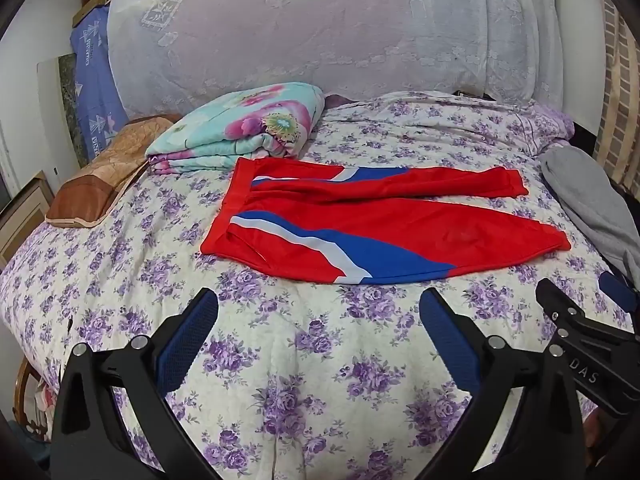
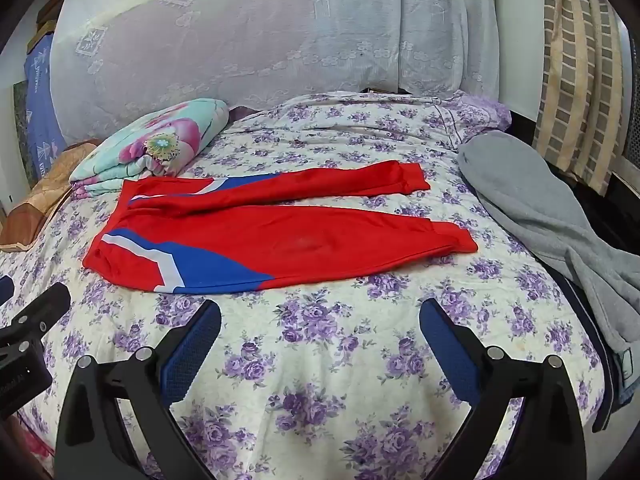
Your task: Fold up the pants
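Red pants (image 1: 400, 220) with blue and white stripes lie spread flat on the bed, waistband to the left, both legs pointing right and slightly apart. They also show in the right wrist view (image 2: 280, 236). My left gripper (image 1: 318, 308) is open and empty, hovering over the bedspread just in front of the near leg. My right gripper (image 2: 320, 316) is open and empty, also short of the pants' near edge. The right gripper shows at the right edge of the left wrist view (image 1: 584, 320); the left one shows at the left edge of the right wrist view (image 2: 36, 316).
The bed has a purple floral bedspread (image 1: 280, 360). A folded floral quilt (image 1: 248, 128) and a brown pillow (image 1: 108, 172) lie at the back left. A grey garment (image 2: 552, 208) lies along the right edge. A lace-covered headboard (image 1: 320, 28) stands behind.
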Demonstrator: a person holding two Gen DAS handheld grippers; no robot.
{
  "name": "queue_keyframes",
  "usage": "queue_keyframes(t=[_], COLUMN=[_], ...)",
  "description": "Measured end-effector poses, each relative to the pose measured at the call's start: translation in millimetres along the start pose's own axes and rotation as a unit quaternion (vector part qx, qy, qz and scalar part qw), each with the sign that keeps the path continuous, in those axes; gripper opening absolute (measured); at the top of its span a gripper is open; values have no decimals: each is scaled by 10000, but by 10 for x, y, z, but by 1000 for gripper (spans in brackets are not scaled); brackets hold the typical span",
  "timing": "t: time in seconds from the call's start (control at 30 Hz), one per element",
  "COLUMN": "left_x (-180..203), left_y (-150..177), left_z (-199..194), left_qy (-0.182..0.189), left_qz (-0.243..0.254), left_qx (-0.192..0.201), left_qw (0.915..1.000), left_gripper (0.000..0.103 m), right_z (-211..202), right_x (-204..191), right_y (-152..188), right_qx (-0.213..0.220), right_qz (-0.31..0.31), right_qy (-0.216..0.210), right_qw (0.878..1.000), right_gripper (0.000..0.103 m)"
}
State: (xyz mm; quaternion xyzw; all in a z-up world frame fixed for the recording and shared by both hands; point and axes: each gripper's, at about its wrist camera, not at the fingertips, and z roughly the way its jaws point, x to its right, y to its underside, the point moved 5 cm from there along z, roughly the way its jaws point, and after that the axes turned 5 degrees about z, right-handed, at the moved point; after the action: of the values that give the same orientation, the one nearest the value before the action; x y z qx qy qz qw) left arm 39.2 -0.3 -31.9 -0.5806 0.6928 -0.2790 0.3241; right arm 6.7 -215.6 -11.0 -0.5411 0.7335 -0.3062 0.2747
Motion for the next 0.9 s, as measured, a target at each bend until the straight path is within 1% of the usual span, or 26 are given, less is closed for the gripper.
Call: queue_keyframes(t=[0.47, 0.5, 0.9], left_x=[9, -61, -69], left_y=[-2, 9, 11], left_z=[-3, 9, 10], left_qy=[20, 17, 19], left_qz=[-8, -19, -21], left_qx=[13, 11, 9], left_qw=[10000, 10000, 10000], left_gripper=[98, 98, 98], right_z=[2, 2, 4], right_x=[-15, -16, -28], right_y=[8, 8, 14], right_qx=[-14, -15, -18], right_qz=[-7, -6, -11], right_qy=[-2, -4, 4], right_qw=[10000, 10000, 10000], right_gripper=[100, 100, 100])
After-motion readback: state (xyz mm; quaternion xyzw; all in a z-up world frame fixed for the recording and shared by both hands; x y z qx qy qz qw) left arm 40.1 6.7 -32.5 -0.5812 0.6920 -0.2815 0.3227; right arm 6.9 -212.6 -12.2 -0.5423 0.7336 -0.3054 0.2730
